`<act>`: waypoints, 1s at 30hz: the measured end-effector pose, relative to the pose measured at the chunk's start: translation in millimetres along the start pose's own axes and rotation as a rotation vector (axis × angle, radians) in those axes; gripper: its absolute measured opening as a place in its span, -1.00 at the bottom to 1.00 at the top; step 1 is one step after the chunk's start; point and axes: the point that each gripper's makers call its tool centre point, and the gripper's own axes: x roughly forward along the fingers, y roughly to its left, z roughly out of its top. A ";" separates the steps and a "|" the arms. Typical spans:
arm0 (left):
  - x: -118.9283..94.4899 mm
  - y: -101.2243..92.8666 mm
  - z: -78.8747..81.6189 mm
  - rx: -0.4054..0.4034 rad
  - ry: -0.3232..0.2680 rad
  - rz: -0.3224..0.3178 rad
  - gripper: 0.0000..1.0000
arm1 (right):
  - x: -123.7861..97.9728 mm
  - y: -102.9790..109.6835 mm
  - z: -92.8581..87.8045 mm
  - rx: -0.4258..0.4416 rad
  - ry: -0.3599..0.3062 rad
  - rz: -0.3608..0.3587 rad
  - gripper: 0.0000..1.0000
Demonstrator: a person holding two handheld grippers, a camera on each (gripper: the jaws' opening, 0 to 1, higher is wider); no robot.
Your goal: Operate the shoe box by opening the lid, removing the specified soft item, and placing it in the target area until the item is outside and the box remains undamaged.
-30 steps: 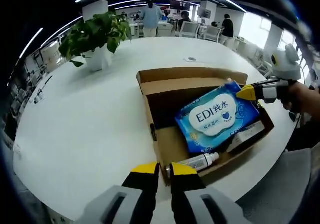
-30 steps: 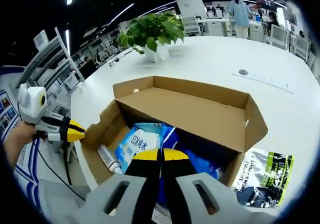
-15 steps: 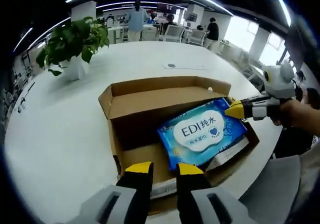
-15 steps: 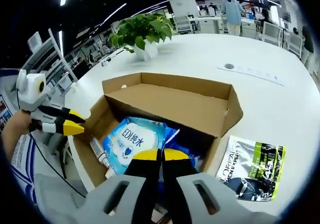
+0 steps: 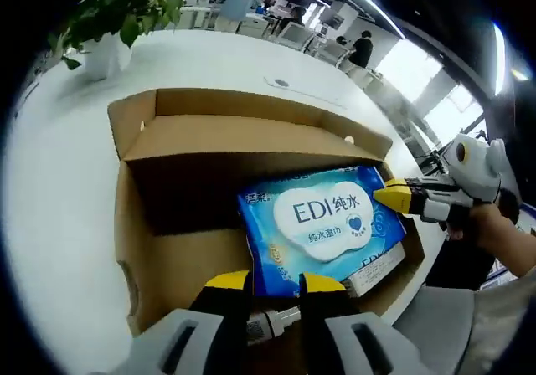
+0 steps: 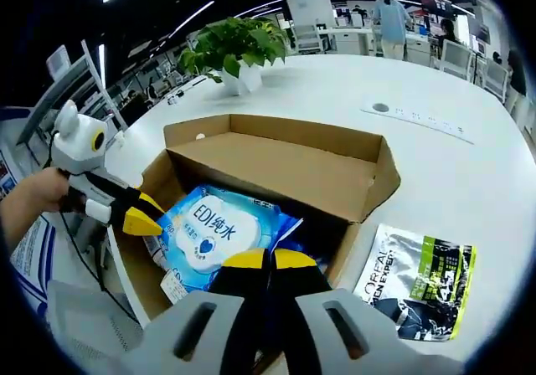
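while right gripper (image 6: 268, 260) stays pinched on wipes pack (image 5: 322, 228), left gripper (image 5: 275, 280), narrowly apart, empty, moved into shoe box (image 5: 134, 224).

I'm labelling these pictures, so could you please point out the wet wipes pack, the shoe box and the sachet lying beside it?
wet wipes pack (image 5: 322, 224), left gripper view, on its white label.
shoe box (image 6: 285, 170), right gripper view, on the inner face of its raised lid.
sachet (image 6: 419, 279), right gripper view, on its middle.

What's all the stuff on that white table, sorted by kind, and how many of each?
Cardboard box: 1
Blue wet wipes pack: 1
Small bottle: 1
Flat white carton: 1
Black and green sachet: 1
Potted plant: 1
Total: 6
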 end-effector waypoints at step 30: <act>-41.4 -30.8 22.0 -0.049 -0.133 -0.008 -0.94 | -36.1 5.9 20.6 0.184 -0.107 0.042 -1.00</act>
